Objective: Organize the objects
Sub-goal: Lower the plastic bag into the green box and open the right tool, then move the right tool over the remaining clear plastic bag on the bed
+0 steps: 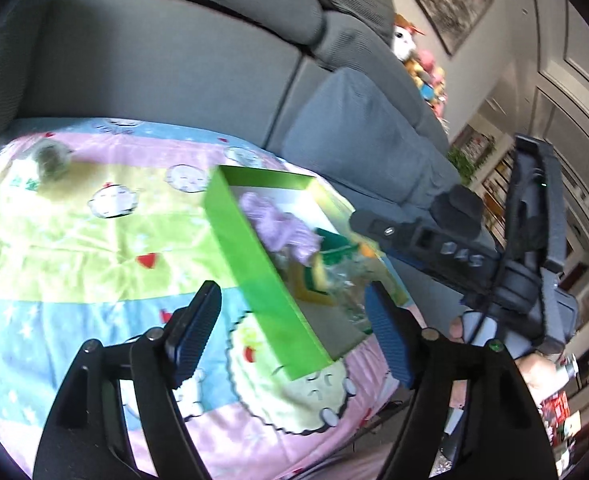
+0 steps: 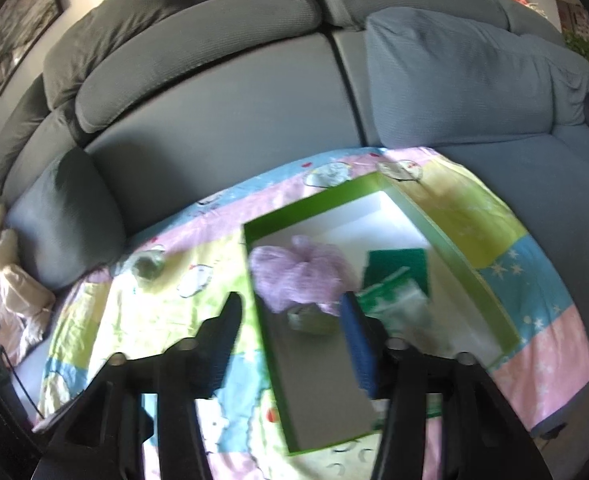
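An open green box (image 1: 262, 264) lies on a pastel cartoon blanket (image 1: 74, 240). It holds a purple bath pouf (image 1: 278, 224), a green scouring pad (image 1: 334, 240) and a clear plastic bag (image 1: 350, 280). My left gripper (image 1: 294, 328) hovers open over the box's near wall, gripping nothing. In the right wrist view the box (image 2: 454, 248) shows the pouf (image 2: 298, 276), the pad (image 2: 398, 264), the bag (image 2: 398, 304) and a small greenish lump (image 2: 310, 318). My right gripper (image 2: 292, 332) is open above the box's left wall, empty. A grey-green scrubber ball (image 2: 148, 266) rests on the blanket outside the box.
The blanket (image 2: 526, 272) covers the seat of a grey sofa (image 2: 234, 120) with a blue cushion (image 2: 454, 80). The right-hand tool's dark body (image 1: 454, 240) and a hand (image 1: 458, 328) sit right of the box. Plush toys (image 1: 406, 40) are on the sofa back; pale fabric (image 2: 2, 280) lies far left.
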